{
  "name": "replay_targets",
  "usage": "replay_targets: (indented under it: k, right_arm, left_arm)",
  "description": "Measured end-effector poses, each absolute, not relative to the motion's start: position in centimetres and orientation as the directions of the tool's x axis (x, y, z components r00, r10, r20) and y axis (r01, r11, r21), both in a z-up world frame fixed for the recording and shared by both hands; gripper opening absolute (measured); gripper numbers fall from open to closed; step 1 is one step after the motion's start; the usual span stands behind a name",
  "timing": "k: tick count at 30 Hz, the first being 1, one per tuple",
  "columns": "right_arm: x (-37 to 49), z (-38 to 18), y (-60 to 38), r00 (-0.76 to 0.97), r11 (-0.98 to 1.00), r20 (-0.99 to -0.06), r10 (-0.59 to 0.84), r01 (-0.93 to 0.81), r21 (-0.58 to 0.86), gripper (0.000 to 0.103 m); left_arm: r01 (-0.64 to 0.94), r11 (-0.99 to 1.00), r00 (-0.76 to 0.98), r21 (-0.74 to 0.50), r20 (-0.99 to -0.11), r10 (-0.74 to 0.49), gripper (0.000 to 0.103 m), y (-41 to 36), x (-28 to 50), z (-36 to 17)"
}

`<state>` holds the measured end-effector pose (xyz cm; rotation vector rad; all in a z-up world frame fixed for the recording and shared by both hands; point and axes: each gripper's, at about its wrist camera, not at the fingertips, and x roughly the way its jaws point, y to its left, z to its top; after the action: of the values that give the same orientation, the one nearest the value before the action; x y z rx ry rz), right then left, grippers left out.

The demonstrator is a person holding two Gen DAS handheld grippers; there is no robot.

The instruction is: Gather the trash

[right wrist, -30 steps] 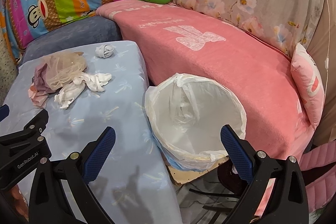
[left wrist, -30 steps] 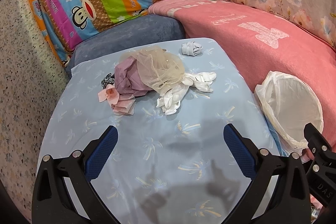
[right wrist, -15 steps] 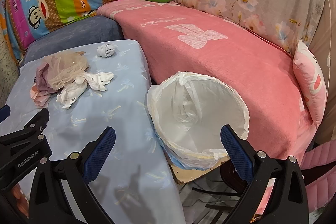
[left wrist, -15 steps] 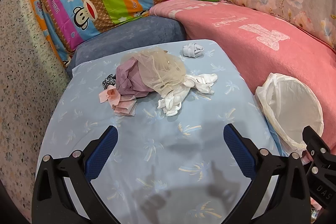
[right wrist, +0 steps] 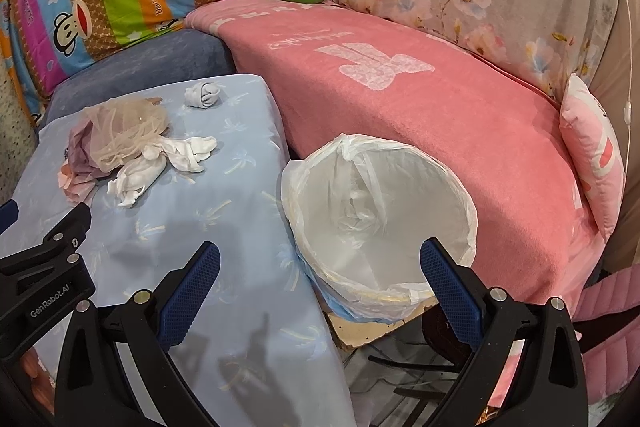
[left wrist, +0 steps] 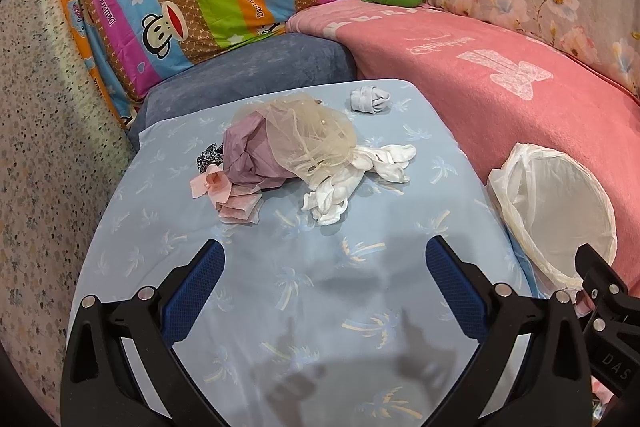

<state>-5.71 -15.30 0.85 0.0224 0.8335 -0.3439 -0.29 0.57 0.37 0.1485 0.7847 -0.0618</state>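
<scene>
Both the left gripper (left wrist: 325,265) and right gripper (right wrist: 320,267) are spread wide and empty, their blue pads textured. On the palm-print blue cloth (left wrist: 320,291) lies the trash: beige netting (left wrist: 308,135) over crumpled mauve fabric (left wrist: 248,159), white socks (left wrist: 360,175), pink scraps (left wrist: 228,195), and a rolled grey sock (left wrist: 370,100) apart. The round bin (right wrist: 380,219), lined with thin white plastic, stands just beside the cloth's edge.

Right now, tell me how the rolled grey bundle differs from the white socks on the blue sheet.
The rolled grey bundle is a tight ball; the white socks lie loose and sprawled. The grey bundle sits alone near the far edge of the blue sheet; the white socks touch the beige netting of the pile. The bundle is greyish and looks smaller; the socks are bright white. Both lie on the sheet, ungripped.
</scene>
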Motion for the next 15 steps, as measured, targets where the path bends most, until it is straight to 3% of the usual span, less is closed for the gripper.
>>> replay_targets:
  k: [15]
  right_arm:
    - [-5.37,0.94,-15.80,0.617,0.946,-0.738,-0.274,0.311,-0.091,0.097]
  left_arm:
    - [0.118,0.986,0.710,0.116,-0.704,-0.003,0.096,0.51,0.09,0.50]
